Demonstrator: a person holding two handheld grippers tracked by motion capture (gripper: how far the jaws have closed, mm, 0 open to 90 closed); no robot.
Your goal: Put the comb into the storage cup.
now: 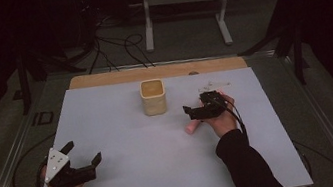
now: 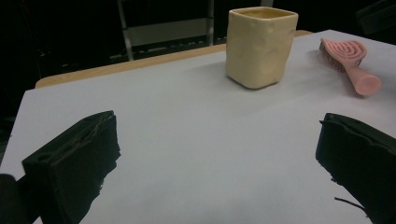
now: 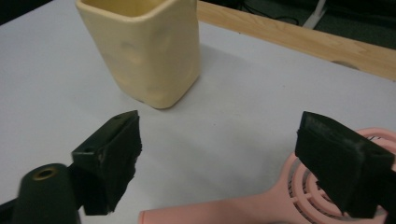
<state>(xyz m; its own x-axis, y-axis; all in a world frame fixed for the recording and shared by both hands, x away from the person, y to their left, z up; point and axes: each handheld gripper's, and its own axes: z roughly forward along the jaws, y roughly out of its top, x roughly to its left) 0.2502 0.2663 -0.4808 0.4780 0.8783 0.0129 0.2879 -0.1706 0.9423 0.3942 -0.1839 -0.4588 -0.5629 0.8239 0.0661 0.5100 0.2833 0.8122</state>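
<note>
a white table sheet (image 1: 132,180) over a wooden edge, dark room and cables behind; beside the cream cup (image 1: 153,97), the pink brush (image 3: 261,205) lies flat, its head half hidden under the right gripper (image 1: 197,111), jaws spread astride it without touching; left gripper (image 1: 83,155), well off from the cup, gapes empty.

Cup (image 1: 153,97) stands mid-table (image 1: 127,145); brush (image 2: 350,63) lies right of cup; your right gripper (image 1: 196,111) above brush.

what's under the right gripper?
A pink hairbrush lies on the table below the open right gripper. One black pad covers part of its ringed head.
</note>
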